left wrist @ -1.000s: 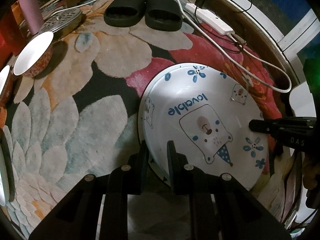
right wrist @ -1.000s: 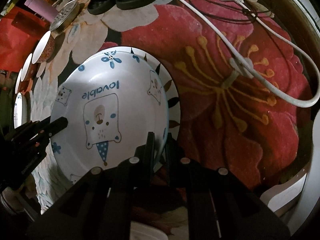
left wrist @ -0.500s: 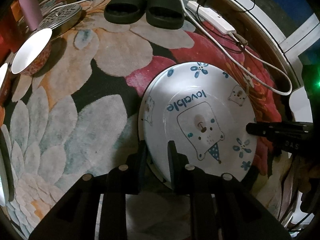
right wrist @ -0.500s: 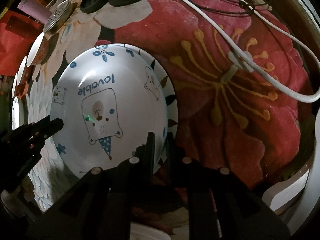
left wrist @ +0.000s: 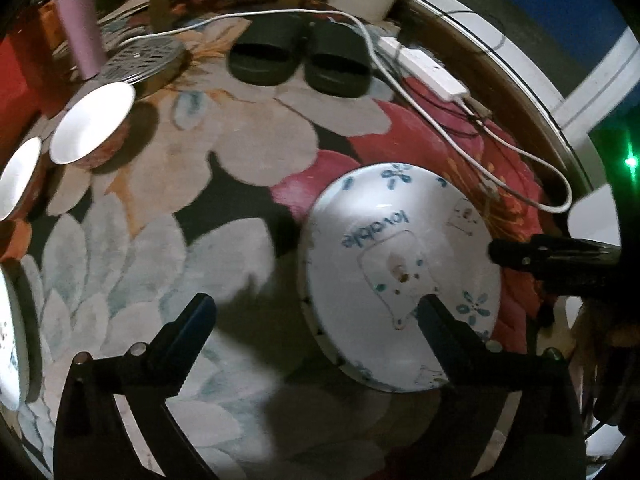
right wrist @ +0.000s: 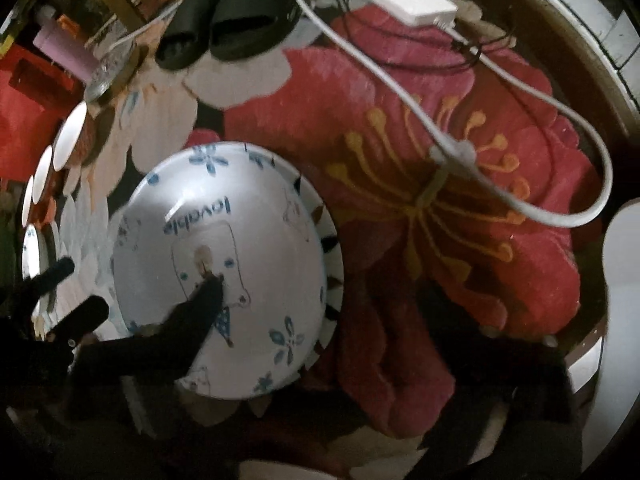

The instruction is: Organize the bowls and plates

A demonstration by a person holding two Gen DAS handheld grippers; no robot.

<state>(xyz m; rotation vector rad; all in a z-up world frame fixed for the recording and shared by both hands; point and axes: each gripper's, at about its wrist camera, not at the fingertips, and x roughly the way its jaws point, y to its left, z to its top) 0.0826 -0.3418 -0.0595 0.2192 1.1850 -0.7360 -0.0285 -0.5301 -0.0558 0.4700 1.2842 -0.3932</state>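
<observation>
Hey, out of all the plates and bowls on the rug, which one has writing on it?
The bear plate, between the left gripper and right gripper. It reads "lovable" in blue; the two bowls at left are plain white inside.

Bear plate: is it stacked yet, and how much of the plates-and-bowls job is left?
Done: the bear plate lies on a second plate on the rug. In hand: nothing; the left claw and right claw have just opened, the plate's edge loose between their fingers. Left: two bowls and another plate sit apart along the rug's left side, not yet gathered.
</observation>
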